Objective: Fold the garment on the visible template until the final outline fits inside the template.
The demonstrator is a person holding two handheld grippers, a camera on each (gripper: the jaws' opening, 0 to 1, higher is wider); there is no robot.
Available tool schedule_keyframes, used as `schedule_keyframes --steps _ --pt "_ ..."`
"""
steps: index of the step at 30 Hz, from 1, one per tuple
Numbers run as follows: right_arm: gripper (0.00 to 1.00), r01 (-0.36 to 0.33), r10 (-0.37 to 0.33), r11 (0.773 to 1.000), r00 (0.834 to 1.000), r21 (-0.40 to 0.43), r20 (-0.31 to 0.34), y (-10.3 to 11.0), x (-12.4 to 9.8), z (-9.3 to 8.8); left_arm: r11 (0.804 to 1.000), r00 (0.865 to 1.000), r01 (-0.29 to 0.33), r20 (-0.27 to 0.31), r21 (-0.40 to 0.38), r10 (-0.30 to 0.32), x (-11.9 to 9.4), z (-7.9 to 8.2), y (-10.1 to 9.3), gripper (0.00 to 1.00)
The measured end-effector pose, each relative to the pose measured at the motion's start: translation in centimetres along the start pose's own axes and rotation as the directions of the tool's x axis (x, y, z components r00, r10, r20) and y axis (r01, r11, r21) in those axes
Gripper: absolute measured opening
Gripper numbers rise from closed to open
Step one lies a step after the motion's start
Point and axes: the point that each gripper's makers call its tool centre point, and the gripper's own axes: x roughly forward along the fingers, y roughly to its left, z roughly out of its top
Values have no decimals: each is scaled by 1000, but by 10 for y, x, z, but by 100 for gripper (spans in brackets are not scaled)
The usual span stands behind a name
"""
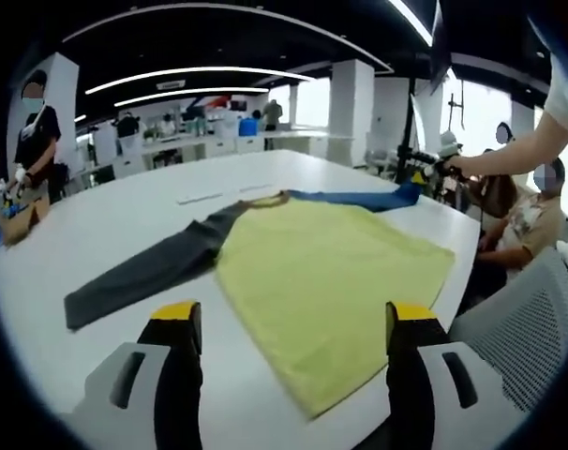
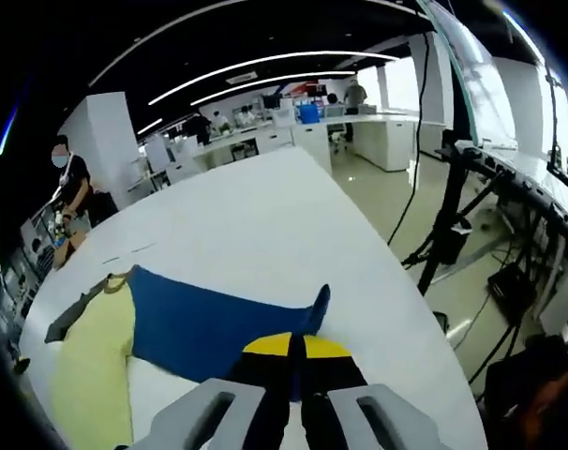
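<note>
Right now the right tool is clamped on the blue sleeve; the left tool hangs released.

Starting at the right tool (image 2: 296, 361), its yellow-tipped jaws are closed together on the cuff end of the blue sleeve (image 2: 209, 323), which lies spread on the white tabletop (image 2: 265, 225) close to its far edge. The left tool (image 1: 293, 323) is released, jaws wide apart, hovering over the near hem of the yellow garment (image 1: 331, 281), whose grey sleeve (image 1: 143, 272) stretches out flat to the other side. I can't make out the template outline under the cloth. One risk is that a one-sided pull drags the whole shirt across the tabletop, since nothing pins the body; another is that the thin cuff slips free mid-fold, leaving a crooked crease.
</note>
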Motion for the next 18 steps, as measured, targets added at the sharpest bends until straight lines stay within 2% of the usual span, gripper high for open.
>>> schedule_keyframes --steps 5,18 --pt "0 -8 8 1000 1000 -15 -4 9 3 4 1000 1000 2 0 9 -2 -1 0 0 78" --pt "0 -35 35 999 999 22 -4 35 4 8 1000 1000 13 1 2 -13 -5 0 -2 84"
